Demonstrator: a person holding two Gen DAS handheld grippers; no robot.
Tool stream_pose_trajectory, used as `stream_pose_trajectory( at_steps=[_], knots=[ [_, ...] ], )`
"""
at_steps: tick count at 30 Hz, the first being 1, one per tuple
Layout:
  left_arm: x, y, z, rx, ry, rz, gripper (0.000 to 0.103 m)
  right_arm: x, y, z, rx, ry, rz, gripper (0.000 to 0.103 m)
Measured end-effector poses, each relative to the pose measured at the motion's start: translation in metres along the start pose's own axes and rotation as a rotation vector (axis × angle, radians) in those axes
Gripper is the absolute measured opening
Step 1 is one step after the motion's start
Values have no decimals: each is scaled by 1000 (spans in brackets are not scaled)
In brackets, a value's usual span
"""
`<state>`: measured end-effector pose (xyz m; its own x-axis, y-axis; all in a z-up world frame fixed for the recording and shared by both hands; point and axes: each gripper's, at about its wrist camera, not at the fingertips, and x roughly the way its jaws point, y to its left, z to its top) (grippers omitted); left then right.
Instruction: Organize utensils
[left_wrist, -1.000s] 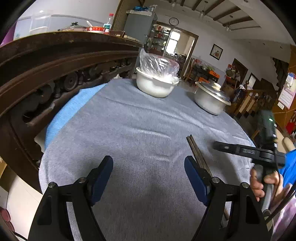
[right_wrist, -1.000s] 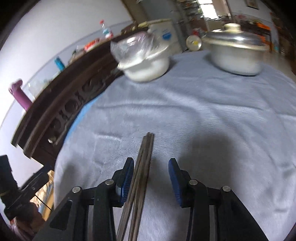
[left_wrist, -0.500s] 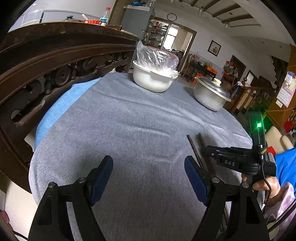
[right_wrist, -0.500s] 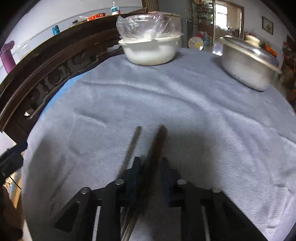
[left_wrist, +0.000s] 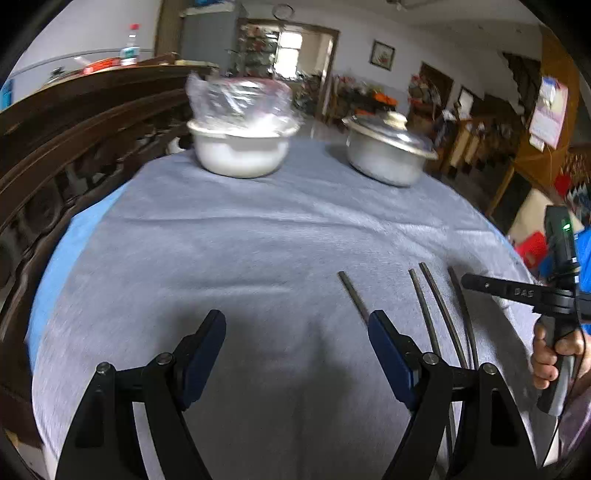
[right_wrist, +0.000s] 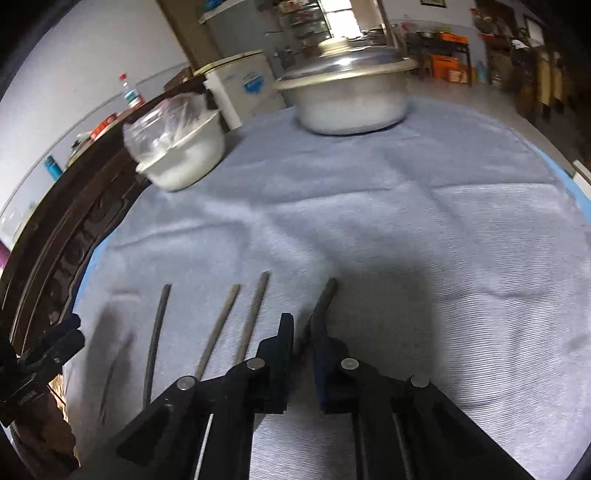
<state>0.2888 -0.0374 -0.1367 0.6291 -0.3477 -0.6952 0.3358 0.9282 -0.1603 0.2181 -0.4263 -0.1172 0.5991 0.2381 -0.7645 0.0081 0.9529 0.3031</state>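
Several dark chopsticks lie spread on the grey tablecloth (left_wrist: 221, 240). In the left wrist view one chopstick (left_wrist: 352, 295) runs toward my left gripper's right finger, and a pair (left_wrist: 434, 314) lies further right. My left gripper (left_wrist: 295, 332) is open over bare cloth, holding nothing. In the right wrist view my right gripper (right_wrist: 303, 325) is shut on the rightmost chopstick (right_wrist: 327, 293), whose tip sticks out ahead of the fingers. Three loose chopsticks (right_wrist: 221, 321) lie to its left. The right gripper (left_wrist: 467, 280) also shows at the right edge of the left wrist view, held by a hand.
A white bowl covered with plastic (left_wrist: 240, 147) and a lidded metal pot (left_wrist: 388, 155) stand at the far side of the table. A dark carved wooden back (left_wrist: 74, 129) runs along the left. The left gripper (right_wrist: 55, 343) shows at the right wrist view's left edge.
The chopsticks lay bundled together and are now spread apart. My right gripper closed on one and carried it to the right. My left gripper stayed open while its view swung.
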Motion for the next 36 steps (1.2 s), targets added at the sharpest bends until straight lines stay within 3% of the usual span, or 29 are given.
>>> stream_pose_trajectory(
  at_steps=[4,6,11,17,20,22,26,34,36],
  knots=[
    [28,-9,19,-27,94,-48,80,5,-2,4,32,13,-3,10],
    [43,-11,25,-47,161,-38,80,12,-7,8,89,71,-38,11],
    [68,-11,33,-136,307,-50,80,6,-13,13,160,111,-77,11],
    [90,-24,43,-112,467,32,79,11,-17,26,241,218,-110,11],
    [99,-29,48,-106,533,47,79,26,-12,31,231,301,-186,11],
    [102,-29,51,-119,567,58,76,32,-10,32,242,329,-195,15],
    [111,-28,60,-136,631,98,60,41,1,37,191,377,-265,15],
    [121,-44,64,-88,672,149,48,52,13,45,99,400,-304,14],
    [121,-51,64,-66,659,154,34,53,18,45,68,382,-309,12]
  ],
)
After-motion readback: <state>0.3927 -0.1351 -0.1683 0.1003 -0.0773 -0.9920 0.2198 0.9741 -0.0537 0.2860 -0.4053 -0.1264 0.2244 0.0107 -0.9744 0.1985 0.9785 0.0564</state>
